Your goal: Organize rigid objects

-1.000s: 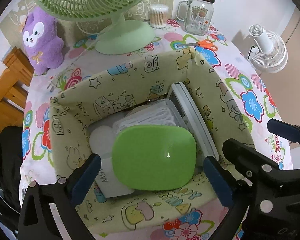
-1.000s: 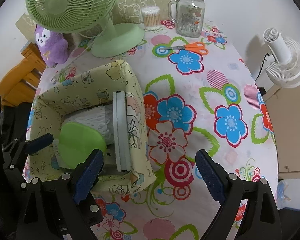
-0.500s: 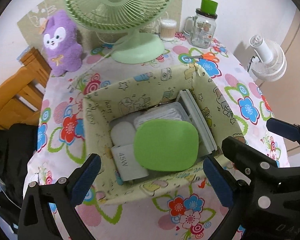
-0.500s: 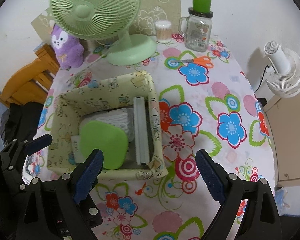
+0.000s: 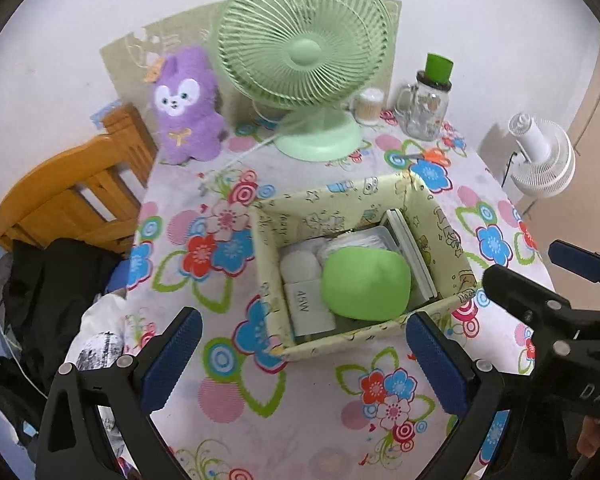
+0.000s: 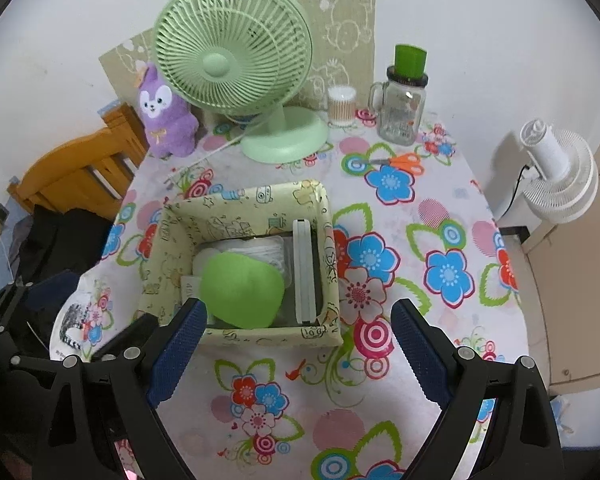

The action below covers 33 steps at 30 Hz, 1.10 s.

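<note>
A pale yellow fabric storage box (image 5: pixel 340 344) (image 6: pixel 260 338) with cartoon prints stands on the floral tablecloth. Inside it lie a green rounded case (image 5: pixel 366 285) (image 6: pixel 242 289), a white charger marked 45W (image 5: pixel 306 308), a white round item (image 5: pixel 298 266), a clear tub of white cotton items (image 5: pixel 360 238) and a grey flat device (image 6: pixel 303 270) on edge by the right wall. My left gripper (image 5: pixel 302 364) is open, above the table just in front of the box. My right gripper (image 6: pixel 296 354) is open too, nothing between its fingers.
At the back stand a green desk fan (image 6: pixel 236 52), a purple plush (image 6: pixel 162 112), a cotton swab tub (image 6: pixel 341 106) and a glass jar with green lid (image 6: pixel 404 104). Orange scissors (image 6: pixel 404 159) lie nearby. A wooden chair (image 5: pixel 72 196) and dark bags sit left; a white fan (image 6: pixel 560 176) right.
Both grippers have pulled back and up from the box, which now looks smaller and farther. The green case stays lying in the box. Both stay open.
</note>
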Available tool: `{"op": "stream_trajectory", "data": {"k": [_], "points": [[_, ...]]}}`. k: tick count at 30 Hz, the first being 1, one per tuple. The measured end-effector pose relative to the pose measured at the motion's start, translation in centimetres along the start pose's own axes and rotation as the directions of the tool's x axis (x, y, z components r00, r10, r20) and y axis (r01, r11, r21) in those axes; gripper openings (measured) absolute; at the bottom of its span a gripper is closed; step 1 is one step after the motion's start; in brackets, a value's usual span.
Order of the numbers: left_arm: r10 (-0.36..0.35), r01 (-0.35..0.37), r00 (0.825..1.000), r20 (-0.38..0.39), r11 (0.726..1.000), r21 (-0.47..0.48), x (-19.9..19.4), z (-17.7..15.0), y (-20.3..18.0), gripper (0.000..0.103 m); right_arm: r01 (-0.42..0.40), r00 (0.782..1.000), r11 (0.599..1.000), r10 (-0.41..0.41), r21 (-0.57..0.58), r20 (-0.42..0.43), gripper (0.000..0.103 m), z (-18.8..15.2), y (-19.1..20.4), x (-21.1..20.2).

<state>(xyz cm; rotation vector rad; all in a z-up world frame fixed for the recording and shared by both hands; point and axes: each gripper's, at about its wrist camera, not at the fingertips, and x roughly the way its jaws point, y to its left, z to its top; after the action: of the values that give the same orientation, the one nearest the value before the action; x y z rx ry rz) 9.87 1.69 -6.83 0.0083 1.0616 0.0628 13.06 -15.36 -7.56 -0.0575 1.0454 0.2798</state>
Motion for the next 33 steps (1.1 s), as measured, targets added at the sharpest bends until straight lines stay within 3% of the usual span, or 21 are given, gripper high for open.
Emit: {"op": "stream_trajectory", "data": {"k": [8, 18, 33], "points": [[0.014, -0.011, 0.996, 0.085, 0.999, -0.032, -5.0, -0.9, 1.0, 0.103, -0.007, 0.996, 1.000, 0.009, -0.017, 0.090, 0.095, -0.7, 0.3, -5.1], [0.023, -0.011, 0.976, 0.218, 0.999, -0.052, -11.8, -1.8, 1.1, 0.103, 0.000, 0.982, 1.000, 0.003, -0.015, 0.188, 0.095, -2.0, 0.5, -11.3], [0.033, -0.019, 0.966, 0.255, 0.998, -0.058, -14.9, -4.3, 0.1, 0.103, 0.047, 0.975, 0.999, -0.051, 0.024, 0.217, 0.095, -5.1, 0.0, -14.9]]}}
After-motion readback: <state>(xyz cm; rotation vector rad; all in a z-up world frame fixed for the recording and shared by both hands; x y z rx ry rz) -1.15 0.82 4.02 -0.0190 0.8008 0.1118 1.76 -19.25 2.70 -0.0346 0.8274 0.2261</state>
